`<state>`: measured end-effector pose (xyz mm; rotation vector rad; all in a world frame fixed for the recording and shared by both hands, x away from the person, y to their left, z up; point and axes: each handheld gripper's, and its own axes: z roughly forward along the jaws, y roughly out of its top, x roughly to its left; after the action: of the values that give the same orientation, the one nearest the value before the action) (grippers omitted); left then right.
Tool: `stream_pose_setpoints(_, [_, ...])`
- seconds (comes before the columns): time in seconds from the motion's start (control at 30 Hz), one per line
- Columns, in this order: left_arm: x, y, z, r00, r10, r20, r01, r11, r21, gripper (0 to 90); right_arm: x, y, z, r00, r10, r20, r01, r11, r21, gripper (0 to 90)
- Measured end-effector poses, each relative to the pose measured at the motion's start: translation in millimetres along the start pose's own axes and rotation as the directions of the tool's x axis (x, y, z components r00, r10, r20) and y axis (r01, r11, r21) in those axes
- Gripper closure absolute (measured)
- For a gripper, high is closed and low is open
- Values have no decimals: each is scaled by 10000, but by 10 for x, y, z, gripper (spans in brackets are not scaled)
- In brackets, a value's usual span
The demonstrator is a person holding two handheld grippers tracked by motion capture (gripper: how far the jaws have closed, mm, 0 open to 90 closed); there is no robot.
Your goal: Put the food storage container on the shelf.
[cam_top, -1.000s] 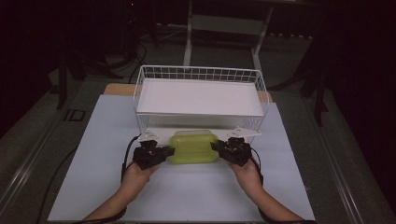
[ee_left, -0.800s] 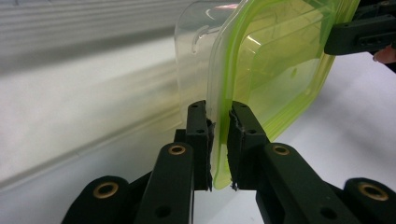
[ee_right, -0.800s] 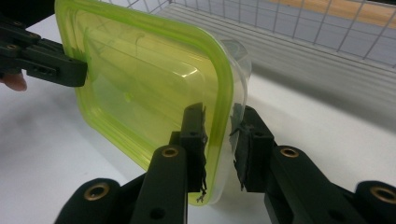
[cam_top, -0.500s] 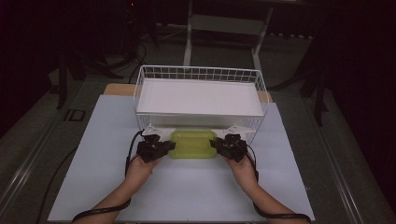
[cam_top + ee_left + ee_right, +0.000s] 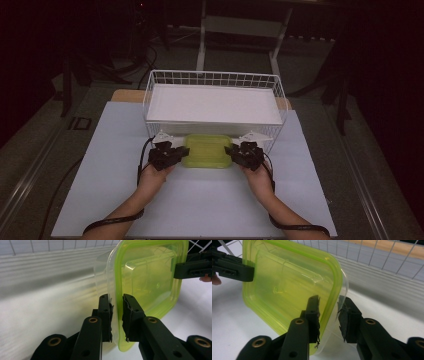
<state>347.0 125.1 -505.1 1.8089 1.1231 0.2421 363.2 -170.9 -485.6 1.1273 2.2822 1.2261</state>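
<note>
Scene: a person holds a lidded plastic container (image 5: pixel 207 150) between two grippers above the white table (image 5: pixel 100 150), just in front of a white wire basket (image 5: pixel 212 80).
Container: clear tub with a yellow-green lid (image 5: pixel 150 277), apparently empty, so it is probably light.
Left gripper (image 5: pixel 116 315): jaws straddle the rim at one short end, one on the lid side and one on the tub side, narrowly parted and seeming to pinch the edge.
Right gripper (image 5: pixel 328 317): takes the opposite end the same way, with the lid's rim between its jaws; the grip looks less snug.
Handling: thin plastic looks smooth and slightly flexible, so it may slip or bow if squeezed hard.
Best hold: the stiff rim where lid meets tub, at both ends, pressure even.
</note>
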Motion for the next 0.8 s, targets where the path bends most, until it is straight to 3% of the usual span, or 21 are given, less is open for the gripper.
stream_pose_setpoints(0.23, [10, 1, 84, 9991, 345, -244, -353, 9988, -347, 710, -32, -3, 73, 9985, 67, 552, -55, 9997, -227, 605])
stream_pose_setpoints(0.43, [5, 17, 141, 9967, 605, -549, -637, 9962, -586, 610, -15, 12, 117, 9938, -311, 1065, 338, 9991, -245, 557])
stream_pose_setpoints(0.53, [24, 42, 157, 9966, 539, -626, -576, 9966, -582, 536, -27, 15, 139, 9927, -375, 1150, 400, 9990, -191, 532])
stream_pose_setpoints(0.67, [26, 50, 158, 9944, 645, -835, -713, 9941, -815, 506, -46, 5, 166, 9935, -270, 1108, 292, 9994, -186, 485])
stream_pose_setpoints(0.8, [15, 73, 135, 9939, 779, -776, -850, 9921, -922, 481, -17, 0, 163, 9934, -400, 1073, 431, 9987, -268, 471])
